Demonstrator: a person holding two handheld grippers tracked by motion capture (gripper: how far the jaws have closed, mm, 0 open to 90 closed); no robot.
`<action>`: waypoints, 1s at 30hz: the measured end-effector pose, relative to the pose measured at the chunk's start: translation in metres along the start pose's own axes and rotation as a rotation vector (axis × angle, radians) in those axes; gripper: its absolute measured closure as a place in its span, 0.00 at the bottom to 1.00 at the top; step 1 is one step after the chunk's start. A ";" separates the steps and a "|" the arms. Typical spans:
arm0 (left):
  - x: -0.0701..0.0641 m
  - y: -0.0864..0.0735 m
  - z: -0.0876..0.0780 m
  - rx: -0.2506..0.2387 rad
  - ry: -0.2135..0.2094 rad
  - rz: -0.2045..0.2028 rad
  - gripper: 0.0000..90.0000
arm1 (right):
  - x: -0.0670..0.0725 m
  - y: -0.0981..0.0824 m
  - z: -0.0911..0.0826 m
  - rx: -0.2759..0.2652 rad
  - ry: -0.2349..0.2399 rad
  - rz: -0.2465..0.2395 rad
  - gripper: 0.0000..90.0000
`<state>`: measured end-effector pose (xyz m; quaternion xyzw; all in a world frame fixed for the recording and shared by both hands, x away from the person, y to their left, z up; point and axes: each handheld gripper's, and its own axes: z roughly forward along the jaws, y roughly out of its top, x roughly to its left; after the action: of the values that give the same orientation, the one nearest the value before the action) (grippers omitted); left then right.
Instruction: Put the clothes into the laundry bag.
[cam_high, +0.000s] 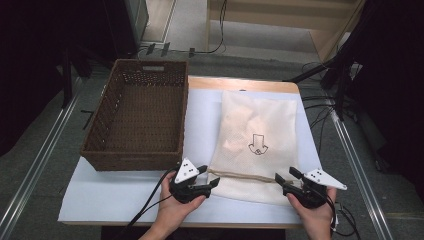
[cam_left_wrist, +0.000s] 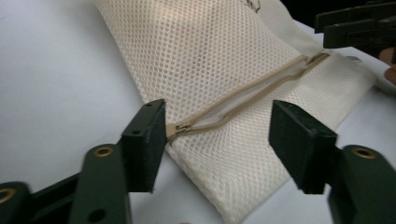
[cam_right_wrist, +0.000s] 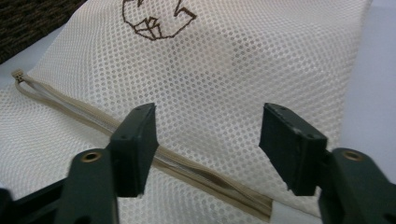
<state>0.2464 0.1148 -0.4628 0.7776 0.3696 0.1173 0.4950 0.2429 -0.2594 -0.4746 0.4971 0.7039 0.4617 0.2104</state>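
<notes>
A cream mesh bag (cam_high: 255, 142) lies flat on the white table (cam_high: 110, 195), just right of a brown wicker basket (cam_high: 140, 115), with a tan zipper (cam_high: 247, 176) across its near end and a dark printed mark (cam_high: 258, 145) mid-panel. The left gripper view shows the zipper pull (cam_left_wrist: 180, 128), apparently at the bag's left edge. The left gripper (cam_high: 214, 183) and right gripper (cam_high: 281, 179) sit low at either end of the zipper, each hand-held, jaws spread and gripping nothing.
</notes>
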 end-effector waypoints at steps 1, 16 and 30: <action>0.000 -0.001 -0.003 0.000 0.005 0.005 0.32 | -0.001 0.000 -0.001 -0.003 0.003 0.003 0.34; 0.015 -0.015 -0.038 -0.053 0.028 0.023 0.00 | -0.001 -0.001 -0.005 -0.008 0.029 -0.007 0.17; 0.039 -0.026 -0.069 -0.071 0.101 0.010 0.00 | -0.009 -0.004 -0.006 -0.002 0.001 0.006 0.16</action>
<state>0.2242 0.1948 -0.4590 0.7546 0.3856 0.1719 0.5023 0.2398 -0.2702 -0.4763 0.4988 0.7019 0.4634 0.2093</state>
